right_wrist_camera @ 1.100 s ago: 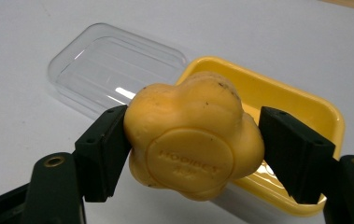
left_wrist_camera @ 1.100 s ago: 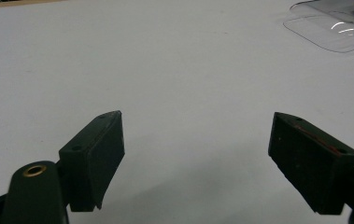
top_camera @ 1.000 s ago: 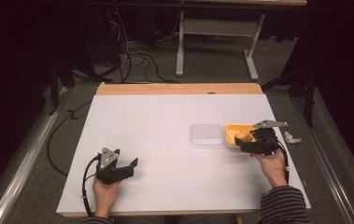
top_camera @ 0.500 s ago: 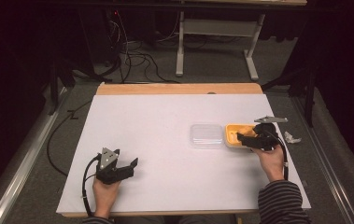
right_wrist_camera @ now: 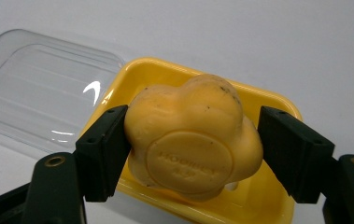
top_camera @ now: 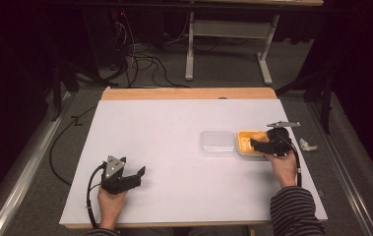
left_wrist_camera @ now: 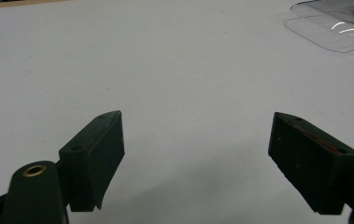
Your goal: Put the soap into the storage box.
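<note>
High view: my right gripper [top_camera: 259, 145] sits at the table's 3 o'clock over the yellow dish [top_camera: 247, 140], clear lid [top_camera: 217, 142] just beside. Left gripper view: my left gripper [left_wrist_camera: 195, 163] rests wide, parked on bare table [left_wrist_camera: 156, 70]. Right gripper view: jaws clamp the flower-shaped soap [right_wrist_camera: 193, 137] above the dish, I judge for setting it in or lifting it out.

Right gripper [right_wrist_camera: 191, 154] clasps soap [right_wrist_camera: 193, 140] over yellow dish [right_wrist_camera: 277, 100].
</note>
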